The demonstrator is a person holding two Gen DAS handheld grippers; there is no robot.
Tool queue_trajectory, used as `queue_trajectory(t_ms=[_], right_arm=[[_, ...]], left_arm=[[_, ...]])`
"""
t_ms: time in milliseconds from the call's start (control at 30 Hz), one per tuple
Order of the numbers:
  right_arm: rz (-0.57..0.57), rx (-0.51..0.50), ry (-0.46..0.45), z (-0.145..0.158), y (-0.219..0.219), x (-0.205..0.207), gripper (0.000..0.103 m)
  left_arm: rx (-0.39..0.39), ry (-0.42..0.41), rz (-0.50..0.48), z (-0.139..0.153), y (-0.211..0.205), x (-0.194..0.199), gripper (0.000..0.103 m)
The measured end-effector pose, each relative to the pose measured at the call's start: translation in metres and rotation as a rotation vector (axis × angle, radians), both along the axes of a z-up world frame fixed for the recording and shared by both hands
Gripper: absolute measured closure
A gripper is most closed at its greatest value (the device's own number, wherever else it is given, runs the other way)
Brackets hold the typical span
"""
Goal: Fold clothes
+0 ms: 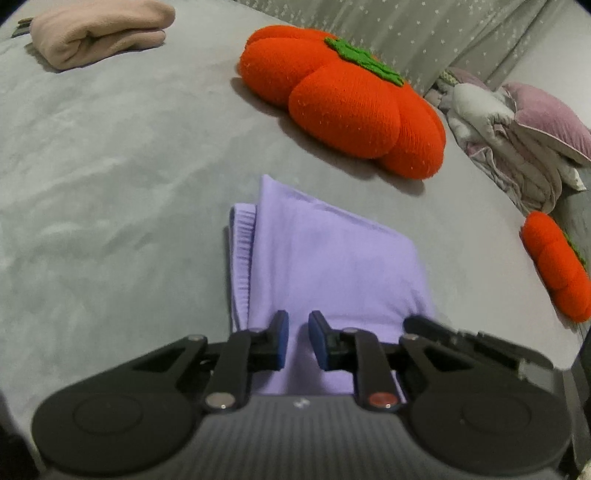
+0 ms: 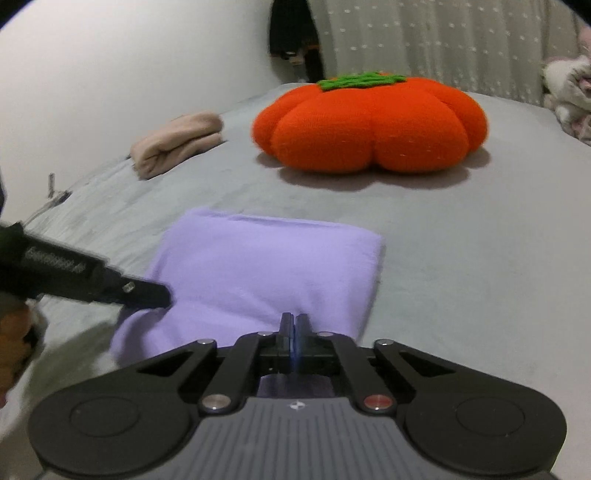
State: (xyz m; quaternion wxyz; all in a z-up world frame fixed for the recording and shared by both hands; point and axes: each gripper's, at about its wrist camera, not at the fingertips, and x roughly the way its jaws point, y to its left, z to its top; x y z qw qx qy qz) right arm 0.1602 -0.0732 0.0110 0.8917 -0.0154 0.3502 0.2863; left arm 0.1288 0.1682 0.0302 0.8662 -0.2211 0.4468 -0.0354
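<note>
A folded lilac garment (image 1: 325, 258) lies on the grey bed cover (image 1: 110, 166); it also shows in the right wrist view (image 2: 266, 266). My left gripper (image 1: 298, 325) is open a little, its blue pads over the garment's near edge with cloth showing between them; from the right wrist view it reaches in at the garment's left side (image 2: 147, 293). My right gripper (image 2: 295, 325) has its jaws pressed together at the garment's near edge; whether cloth is pinched between them I cannot tell. It shows at the garment's right side in the left wrist view (image 1: 424, 325).
A folded beige garment (image 1: 99, 33) lies at the far left of the bed, also in the right wrist view (image 2: 177, 144). A large orange pumpkin cushion (image 1: 343, 96) sits behind the lilac garment. A smaller one (image 1: 557, 266) and crumpled bedding (image 1: 509, 147) lie right.
</note>
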Motion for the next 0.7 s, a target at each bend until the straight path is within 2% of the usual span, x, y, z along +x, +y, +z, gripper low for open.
queue_trajectory(t_ms=[167, 300, 433, 500, 600, 700], right_arm=[[-0.031, -0.034, -0.016, 0.000, 0.003, 0.012, 0.103], [-0.050, -0.009, -0.012, 0.006, 0.001, 0.014, 0.103], [-0.065, 0.013, -0.023, 0.015, 0.002, 0.025, 0.103], [-0.078, 0.003, -0.019, 0.014, 0.004, 0.035, 0.099], [-0.086, -0.002, 0.017, 0.006, 0.005, 0.050, 0.100], [-0.092, 0.007, 0.027, 0.002, 0.005, 0.061, 0.101]], left_arm=[[-0.004, 0.017, -0.003, -0.002, 0.002, -0.001, 0.092], [-0.006, 0.013, 0.000, 0.001, 0.003, -0.002, 0.092], [-0.033, -0.039, -0.003, 0.011, 0.000, -0.004, 0.089], [-0.046, -0.052, -0.010, 0.012, -0.001, -0.003, 0.087], [0.004, 0.005, -0.024, 0.002, -0.007, 0.002, 0.089], [0.008, 0.020, -0.029, -0.001, -0.008, 0.002, 0.089]])
